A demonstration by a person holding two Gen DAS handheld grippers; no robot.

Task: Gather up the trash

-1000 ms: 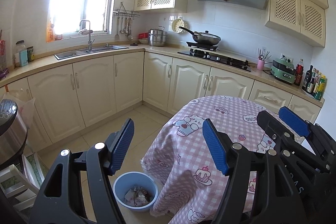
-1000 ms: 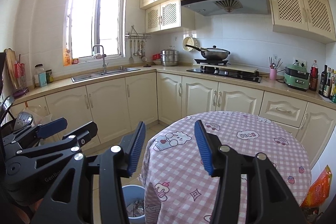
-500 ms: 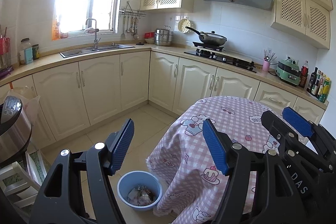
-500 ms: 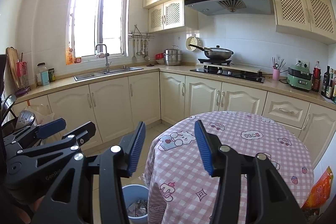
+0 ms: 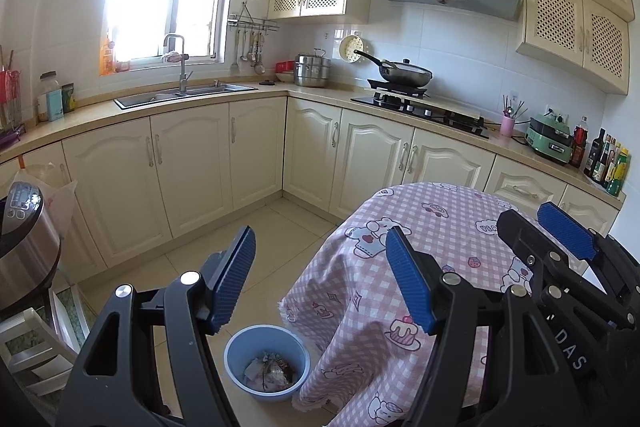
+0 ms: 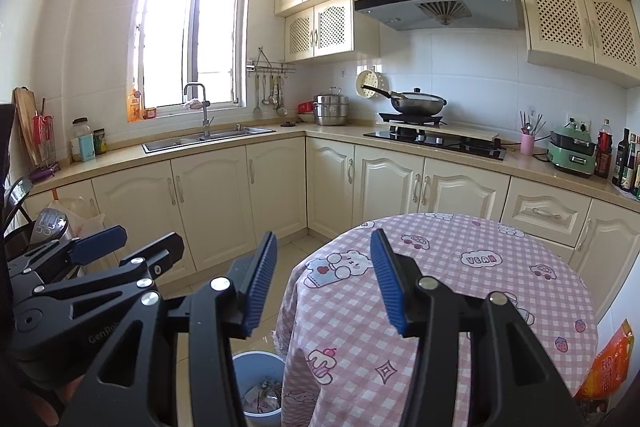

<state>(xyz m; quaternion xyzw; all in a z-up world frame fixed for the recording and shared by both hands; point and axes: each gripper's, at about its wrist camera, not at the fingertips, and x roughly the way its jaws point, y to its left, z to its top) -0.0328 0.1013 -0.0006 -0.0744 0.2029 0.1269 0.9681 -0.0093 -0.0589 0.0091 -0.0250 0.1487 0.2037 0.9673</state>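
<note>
Left wrist view: left gripper (image 5: 320, 279) jaws spread, nothing between. One blue bin (image 5: 267, 363) on floor, trash (image 5: 270, 373) inside, just beside hanging pink checked cloth (image 5: 400, 267) of round tabletop. Right gripper (image 5: 532, 239) at right, over cloth. One rice cooker (image 5: 22, 243) at left.

Right wrist view: right gripper (image 6: 323, 279) jaws spread, empty. Bin (image 6: 256, 371) partly hidden behind cloth (image 6: 460, 307) edge. One pan (image 6: 418, 103) on stove, one steel pot (image 6: 330, 109) in corner.
</note>
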